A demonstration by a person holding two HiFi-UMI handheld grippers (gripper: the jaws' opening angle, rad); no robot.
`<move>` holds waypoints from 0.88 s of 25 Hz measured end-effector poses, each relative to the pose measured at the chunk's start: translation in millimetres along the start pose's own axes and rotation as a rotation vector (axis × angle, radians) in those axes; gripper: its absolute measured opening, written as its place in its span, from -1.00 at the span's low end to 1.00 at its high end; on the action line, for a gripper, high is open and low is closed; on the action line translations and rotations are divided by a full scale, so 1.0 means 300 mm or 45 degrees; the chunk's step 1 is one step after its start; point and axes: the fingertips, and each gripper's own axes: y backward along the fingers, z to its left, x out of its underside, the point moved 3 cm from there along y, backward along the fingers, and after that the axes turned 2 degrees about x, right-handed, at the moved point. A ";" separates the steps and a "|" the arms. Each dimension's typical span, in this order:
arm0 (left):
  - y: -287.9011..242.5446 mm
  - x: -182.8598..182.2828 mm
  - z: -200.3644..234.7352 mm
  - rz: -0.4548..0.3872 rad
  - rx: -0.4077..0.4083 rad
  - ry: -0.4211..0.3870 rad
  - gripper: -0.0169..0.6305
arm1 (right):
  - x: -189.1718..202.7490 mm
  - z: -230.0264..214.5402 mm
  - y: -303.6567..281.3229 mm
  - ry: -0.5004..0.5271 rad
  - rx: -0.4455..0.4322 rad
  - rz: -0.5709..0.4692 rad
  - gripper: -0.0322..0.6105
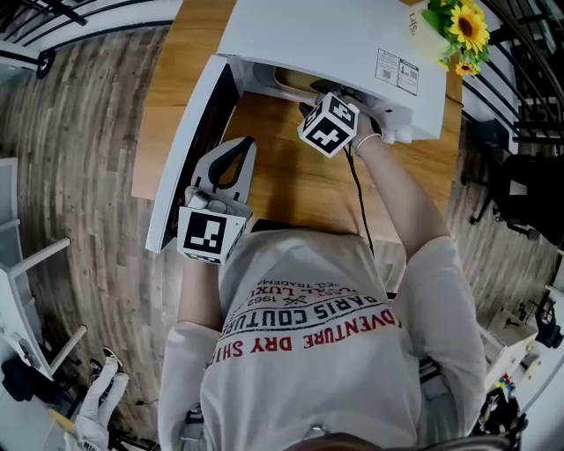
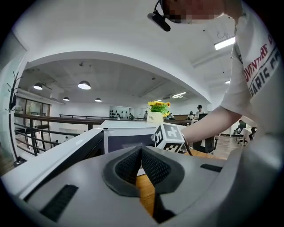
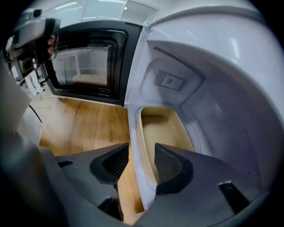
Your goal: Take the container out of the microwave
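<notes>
A white microwave [image 1: 326,35] stands on a wooden table [image 1: 291,181] with its door [image 1: 189,150] swung open to the left. Inside the cavity lies a cream rectangular container [image 3: 164,133], and a strip of this container [image 1: 295,81] shows under the microwave's top. My right gripper [image 3: 142,166] reaches into the opening, open. The container's near wall and the microwave's front sill lie between its pads, and the left pad stands clear of them. My left gripper [image 2: 141,150] is shut on nothing, in front of the open door. In the head view my left gripper [image 1: 240,145] hangs beside the door.
A pot of sunflowers [image 1: 463,26] stands on the microwave's far right corner. A cable [image 1: 359,198] runs across the table under the right arm. Black chairs [image 1: 520,194] stand on the floor to the right, and a railing [image 1: 70,18] runs at the upper left.
</notes>
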 end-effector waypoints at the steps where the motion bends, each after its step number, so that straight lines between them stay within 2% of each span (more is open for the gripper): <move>1: 0.000 -0.003 -0.001 -0.005 0.004 -0.001 -0.90 | -0.003 -0.004 -0.013 0.034 0.005 0.019 -0.31; 3: -0.001 -0.011 -0.005 -0.014 0.014 -0.001 -0.90 | -0.011 -0.012 -0.033 0.111 0.025 0.044 -0.44; 6: 0.003 -0.011 -0.004 -0.025 0.008 0.021 -0.90 | -0.015 -0.009 -0.057 0.210 0.010 0.077 -0.52; 8: 0.007 -0.007 -0.002 -0.024 0.001 0.027 -0.90 | -0.010 -0.005 -0.065 0.247 -0.002 0.086 -0.70; 11: 0.016 -0.002 0.002 -0.022 -0.004 0.013 -0.90 | -0.002 0.006 -0.057 0.286 -0.026 0.080 -0.77; 17: 0.029 -0.007 -0.005 -0.016 0.007 -0.009 -0.90 | -0.010 0.033 -0.001 0.274 -0.042 0.012 -0.78; 22: 0.041 -0.010 -0.045 0.001 0.044 -0.027 -0.90 | -0.021 0.083 0.098 0.176 -0.031 -0.092 -0.78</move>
